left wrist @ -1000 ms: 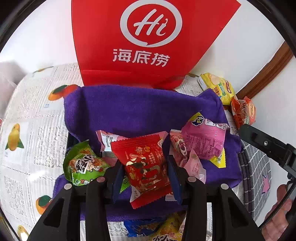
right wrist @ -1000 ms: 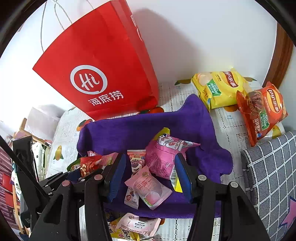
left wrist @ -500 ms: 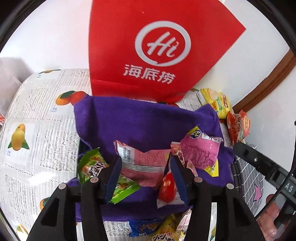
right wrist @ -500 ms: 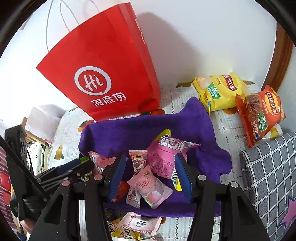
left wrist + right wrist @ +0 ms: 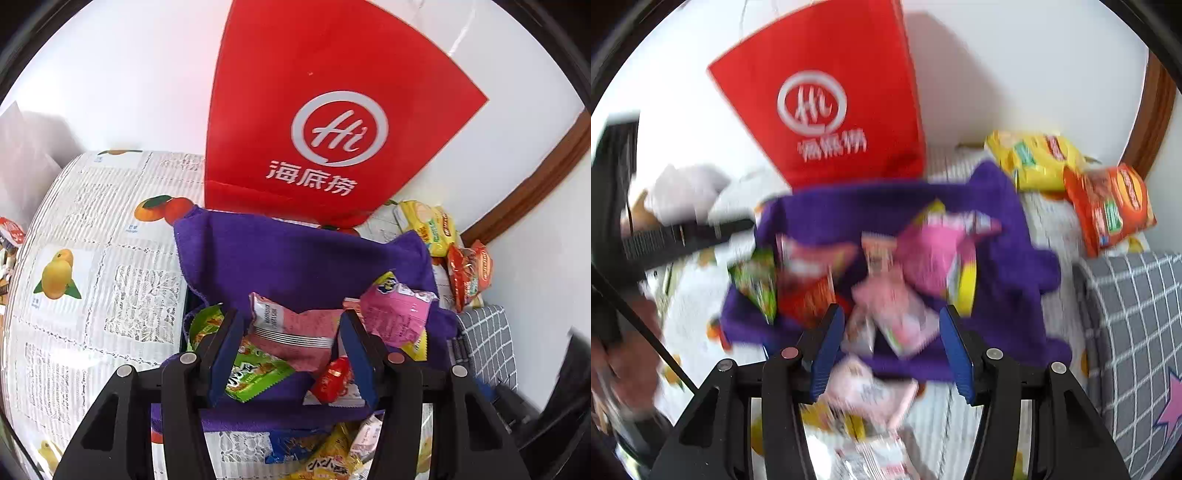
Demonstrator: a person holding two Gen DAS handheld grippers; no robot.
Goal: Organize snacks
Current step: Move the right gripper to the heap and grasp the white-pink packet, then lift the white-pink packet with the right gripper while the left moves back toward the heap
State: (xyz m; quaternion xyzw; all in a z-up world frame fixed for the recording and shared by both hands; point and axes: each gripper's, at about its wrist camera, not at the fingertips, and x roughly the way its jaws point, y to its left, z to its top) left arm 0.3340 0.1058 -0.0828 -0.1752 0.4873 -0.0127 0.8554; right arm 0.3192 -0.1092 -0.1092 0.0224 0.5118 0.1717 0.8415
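Released, the red packet [image 5: 331,377] is lying on the purple cloth [image 5: 295,258]; I'm lifting the left gripper [image 5: 291,354] empty, jaws parted, while the right gripper [image 5: 892,345], seemingly empty through blur, should be lining up squarely.

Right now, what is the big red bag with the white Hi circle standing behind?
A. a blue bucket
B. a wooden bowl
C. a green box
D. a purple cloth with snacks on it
D: the red bag stands just behind the purple cloth, where snack packets like the pink one lie.
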